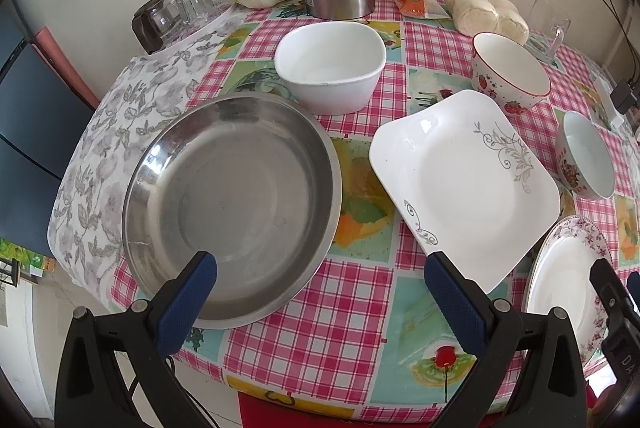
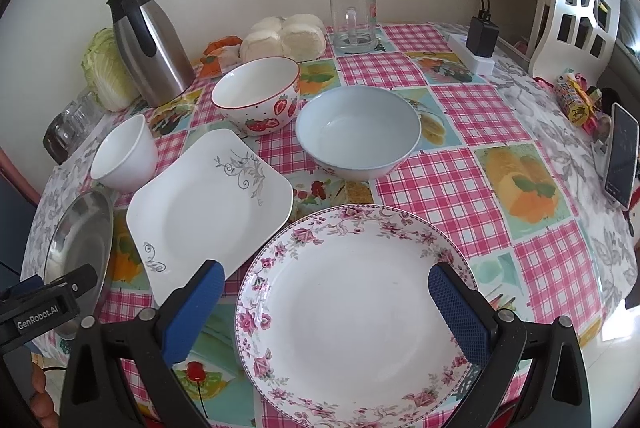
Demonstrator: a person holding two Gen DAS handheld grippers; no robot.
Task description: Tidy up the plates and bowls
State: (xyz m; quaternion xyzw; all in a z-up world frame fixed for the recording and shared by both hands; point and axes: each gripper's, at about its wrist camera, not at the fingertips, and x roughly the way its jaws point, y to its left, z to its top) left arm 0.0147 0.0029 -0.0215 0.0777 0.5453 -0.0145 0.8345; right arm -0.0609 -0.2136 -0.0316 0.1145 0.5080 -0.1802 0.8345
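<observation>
- A round white ceramic plate with a pink floral rim (image 2: pixel 352 312) lies flat at the near edge of the checked, fruit-printed tabletop (image 2: pixel 448 184), directly under the right gripper (image 2: pixel 326 292), whose blue-padded jaws stand wide apart and hold nothing. A pinch on that thin, glossy rim could slip, and the plate sits close enough to the edge to slide off.
- A square white plate with grey scrollwork (image 2: pixel 208 204) lies just beside the floral plate, their edges nearly meeting. Lifting one carelessly could knock or chip the other.
- A wide, shallow stainless-steel basin (image 1: pixel 232 204) rests under the left gripper (image 1: pixel 320 272), whose jaws are likewise apart and empty. Its near rim appears to overhang the tabletop edge, so a downward press there could tip it.
- Three bowls stand behind: a squarish plain white one (image 1: pixel 330 68), a strawberry-printed one with a red rim (image 2: pixel 258 96) and a pale blue one (image 2: pixel 358 130). Nesting unlike shapes could leave a wobbling stack.
- The two grippers hover near each other; crossing paths risks a collision.
- Farther back, a steel thermos jug (image 2: pixel 148 48), a clear glass mug (image 2: pixel 354 22) and clustered drinking glasses (image 1: pixel 188 4) could be toppled by a swung dish.
</observation>
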